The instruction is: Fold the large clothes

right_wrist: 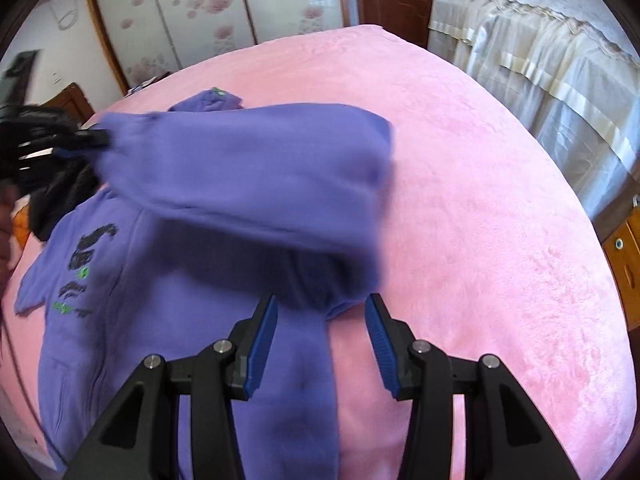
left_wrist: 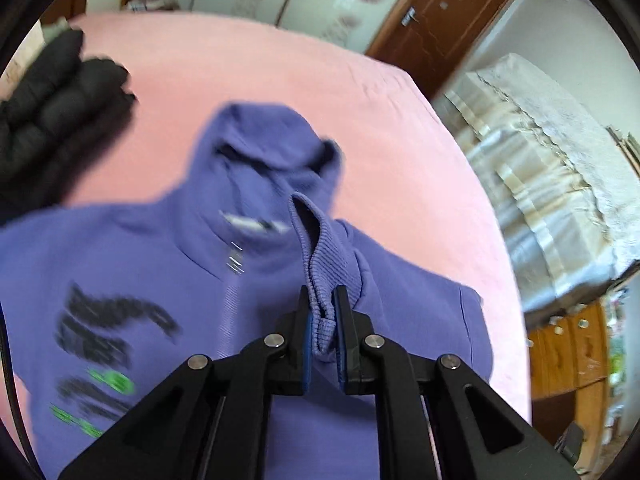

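hoodie: purple, lies front up on the pink bed, hood twd far side; body still spread flat.
sleeve: one sleeve is lifted off the bed and carried over the chest; its ribbed cuff hangs in the grip.
left tongs: clamped on the cuff, pads pressing both sides.
right tongs: apart, nothing held; they hover over the hoodie's edge nr the bed.
black jacket: lies beside the hood, not part of this fold I think.
progress: early, approx first fold. Other sleeve, sides and hood are not folded yet, as far as visible.
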The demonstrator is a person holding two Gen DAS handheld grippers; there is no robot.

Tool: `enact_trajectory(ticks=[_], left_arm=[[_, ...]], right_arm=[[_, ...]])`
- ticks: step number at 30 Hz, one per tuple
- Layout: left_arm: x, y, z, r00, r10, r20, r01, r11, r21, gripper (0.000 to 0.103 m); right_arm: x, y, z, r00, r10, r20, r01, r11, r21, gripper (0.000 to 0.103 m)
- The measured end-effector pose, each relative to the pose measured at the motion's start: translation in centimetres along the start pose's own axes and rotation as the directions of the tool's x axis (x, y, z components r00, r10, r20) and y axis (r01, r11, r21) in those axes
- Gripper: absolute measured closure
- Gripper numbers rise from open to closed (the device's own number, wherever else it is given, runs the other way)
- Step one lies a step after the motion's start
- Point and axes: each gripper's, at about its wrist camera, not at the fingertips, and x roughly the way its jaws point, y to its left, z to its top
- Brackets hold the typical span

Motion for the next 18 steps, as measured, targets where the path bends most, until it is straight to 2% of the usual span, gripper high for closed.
enact_trajectory(ticks=[4,6,9,12,18], left_arm=[[0.2,2.9,0.6,0.999,0.038,-0.002,-0.038,0.999,-0.016,0.096],[0.6,3.6,0.3,0.998,0.061,-0.006,-0.061,0.998,-0.020,0.096],[0.3,5.3,-0.2,0.996,0.089,0.020,-0.088,0.996,-0.022,0.096],[0.2,7.7,-0.8,0.990,0.137,0.045,-0.135,0.990,-0.029,0.096],[3.9,10.8,-2.6,0.973,0.227,-0.029,-0.228,0.974,-0.018,0.096]], right_arm=[[2.3,-0.1,0.6,1.000,-0.009,-0.010,0.009,1.000,0.017,0.058],[3.0,0.1,0.7,1.000,-0.002,-0.010,0.002,1.000,0.006,0.072],[3.4,1.2,0.9,1.000,-0.023,0.015,0.023,0.999,-0.038,0.086],[3.7,1.5,0.6,1.000,-0.030,0.005,0.030,0.999,-0.038,0.087],[4.3,3.7,-0.1,0.996,-0.089,-0.017,0.086,0.988,-0.129,0.084]])
